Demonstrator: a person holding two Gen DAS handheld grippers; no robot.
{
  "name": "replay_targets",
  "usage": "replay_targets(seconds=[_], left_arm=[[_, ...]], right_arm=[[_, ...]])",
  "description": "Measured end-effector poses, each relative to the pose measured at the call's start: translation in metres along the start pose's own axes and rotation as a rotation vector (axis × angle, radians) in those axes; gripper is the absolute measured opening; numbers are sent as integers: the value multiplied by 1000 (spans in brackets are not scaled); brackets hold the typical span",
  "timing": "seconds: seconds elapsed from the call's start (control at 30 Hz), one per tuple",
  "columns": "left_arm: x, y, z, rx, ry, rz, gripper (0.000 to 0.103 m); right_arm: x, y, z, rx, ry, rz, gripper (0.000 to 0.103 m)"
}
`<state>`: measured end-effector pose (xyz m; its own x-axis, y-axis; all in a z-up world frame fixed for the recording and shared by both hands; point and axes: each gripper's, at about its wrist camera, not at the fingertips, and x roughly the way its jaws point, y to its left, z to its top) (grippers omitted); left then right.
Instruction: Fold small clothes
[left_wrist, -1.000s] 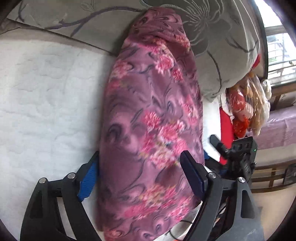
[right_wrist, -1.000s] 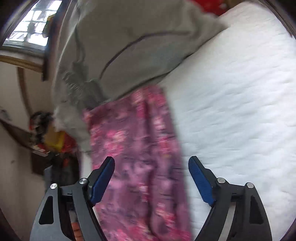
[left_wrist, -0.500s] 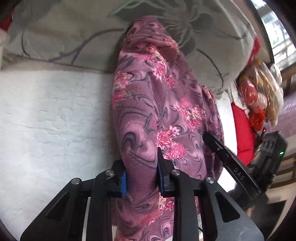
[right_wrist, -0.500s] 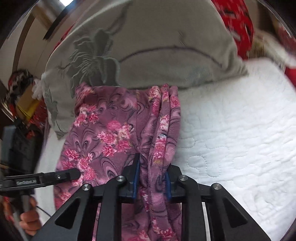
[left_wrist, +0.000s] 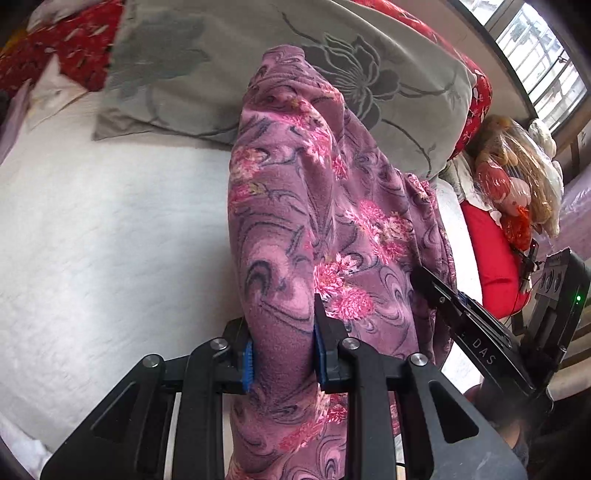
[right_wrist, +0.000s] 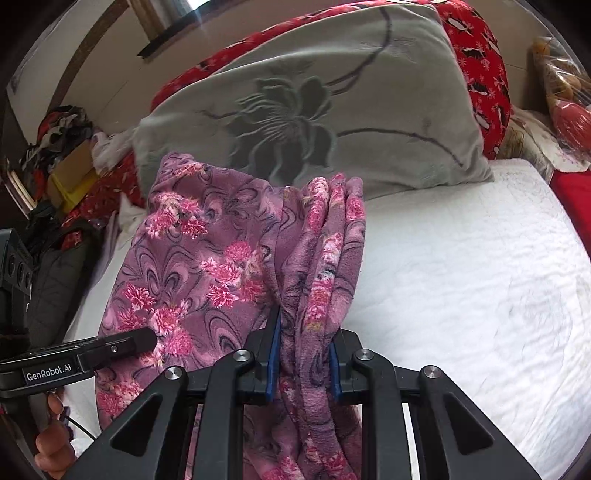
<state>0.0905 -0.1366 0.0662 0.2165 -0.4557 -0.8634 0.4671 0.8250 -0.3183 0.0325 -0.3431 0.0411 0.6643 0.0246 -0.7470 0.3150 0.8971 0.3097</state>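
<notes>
The garment (right_wrist: 221, 266) lies on the bed (right_wrist: 461, 277), its far end against the pillow (right_wrist: 332, 110).

The soft fleece garment (left_wrist: 325, 206) is mauve-purple with dark swirls and pink flower clusters. The plush pillow (right_wrist: 332, 99) is grey-green with a dark embossed flower. The quilted bed cover (right_wrist: 461, 266) looks plain white. Behind lies red cloth (right_wrist: 480, 48), seemingly white-flecked.
</notes>
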Motion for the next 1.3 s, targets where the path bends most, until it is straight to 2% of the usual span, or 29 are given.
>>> replay_targets(seconds=[0.27,0.43,0.5,0.53,0.6,0.63,0.73,0.83,0.97,1.07,1.1,1.13,1.2,1.3], left_arm=[[-22,51,-32,-56,16,27,22],[-2,87,-54,-97,84,72,25],[12,101,-59,-124,121,88,31],[11,107,-60,-137,119,56,31],[0,112,-56,-145,102,29,30],[-8,111,-51,-136,69,25,30],[-26,95,-29,-83,-30,3,30],[-19,71,-4,-25,-58,-1,31],[28,61,20,21,-17,78,33],[71,71,27,-11,66,123,33],[74,70,27,0,50,129,33],[72,65,30,29,23,149,33],[72,61,36,63,44,170,33],[51,68,35,15,57,107,32]], right_arm=[[10,46,-22,-17,51,37,21],[40,51,-52,30,134,53,22],[61,47,-68,34,210,0,26],[61,44,-70,40,196,9,32],[55,35,-68,75,188,33,40],[52,29,-63,95,191,40,41],[36,24,-44,97,104,-1,42],[34,38,-24,28,41,51,42],[55,53,-15,-31,25,81,37],[97,43,-18,-8,109,26,33],[103,38,-18,3,122,38,32],[103,36,-18,8,95,55,32],[102,38,-13,-8,110,52,32],[88,43,-2,-64,161,45,32]])
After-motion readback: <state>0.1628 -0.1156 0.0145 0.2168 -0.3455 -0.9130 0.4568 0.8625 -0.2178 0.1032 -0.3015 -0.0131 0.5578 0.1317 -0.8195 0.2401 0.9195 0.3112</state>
